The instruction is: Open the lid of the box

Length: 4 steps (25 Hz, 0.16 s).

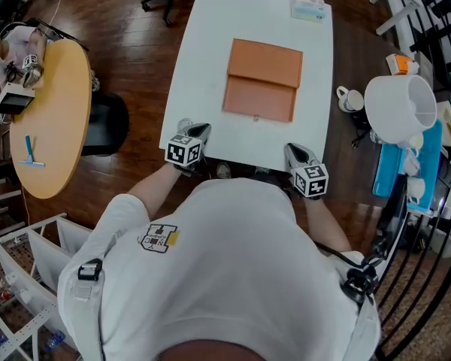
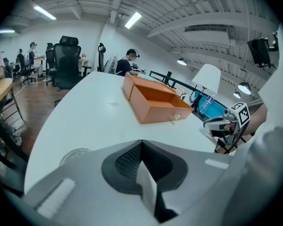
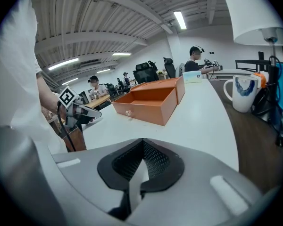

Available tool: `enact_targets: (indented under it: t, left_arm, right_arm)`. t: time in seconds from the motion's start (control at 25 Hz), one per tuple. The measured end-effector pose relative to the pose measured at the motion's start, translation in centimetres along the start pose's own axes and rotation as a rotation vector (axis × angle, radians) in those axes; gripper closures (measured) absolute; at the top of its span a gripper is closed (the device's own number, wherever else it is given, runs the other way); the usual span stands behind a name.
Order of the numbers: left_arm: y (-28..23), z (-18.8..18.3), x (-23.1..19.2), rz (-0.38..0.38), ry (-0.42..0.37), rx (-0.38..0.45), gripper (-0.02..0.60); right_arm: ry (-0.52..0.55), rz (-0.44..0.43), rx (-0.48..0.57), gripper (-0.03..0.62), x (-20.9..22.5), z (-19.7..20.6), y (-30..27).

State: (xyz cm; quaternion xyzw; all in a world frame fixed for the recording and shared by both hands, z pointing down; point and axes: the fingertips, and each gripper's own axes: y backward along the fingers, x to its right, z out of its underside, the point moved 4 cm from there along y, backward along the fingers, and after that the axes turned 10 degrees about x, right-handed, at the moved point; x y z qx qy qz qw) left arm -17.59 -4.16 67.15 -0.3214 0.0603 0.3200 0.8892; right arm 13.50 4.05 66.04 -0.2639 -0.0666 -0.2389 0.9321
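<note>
I have both grippers low at the near edge of the white table (image 1: 203, 66), one on each side of my body, arms bent and tucked in. The left gripper (image 1: 196, 131) sits at about 7 o'clock from the box (image 1: 259, 100), its marker cube turned up toward the head camera and its nose aimed at 1 o'clock. The right gripper (image 1: 295, 152) sits at about 5 o'clock from the box, aimed at 11 o'clock.

In the left gripper view, the jaws are pressed together with nothing between them, and the same goes for the right gripper view. Neither tool touches the box.

The orange box lies in the middle of the table, at 12 o'clock from me and well apart from both grippers. Its lid (image 1: 264, 61) is already swung back and lies flat on the far side, and the tray is bare inside. A small knob (image 2: 177, 117) shows on the near wall.

A clear round disc (image 2: 73, 155) lies on the table just beside the left gripper. At the far end, at 1 o'clock, sits a small pale carton (image 1: 310, 7). Off the table at 3 o'clock are a white mug (image 1: 351, 98) and a white lampshade (image 1: 398, 107). A round wooden table (image 1: 56, 111) stands at 9 o'clock. Between the grippers and the box, the tabletop is bare.
</note>
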Motion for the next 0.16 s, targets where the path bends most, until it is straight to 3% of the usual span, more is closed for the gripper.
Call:
enact_targets:
  t: [0.16]
  left_arm:
    - [-0.04,0.01,-0.09,-0.006,-0.003,0.002,0.581]
  right_arm:
    - [-0.001,-0.003,-0.003,0.596,-0.02,-0.02,0.00]
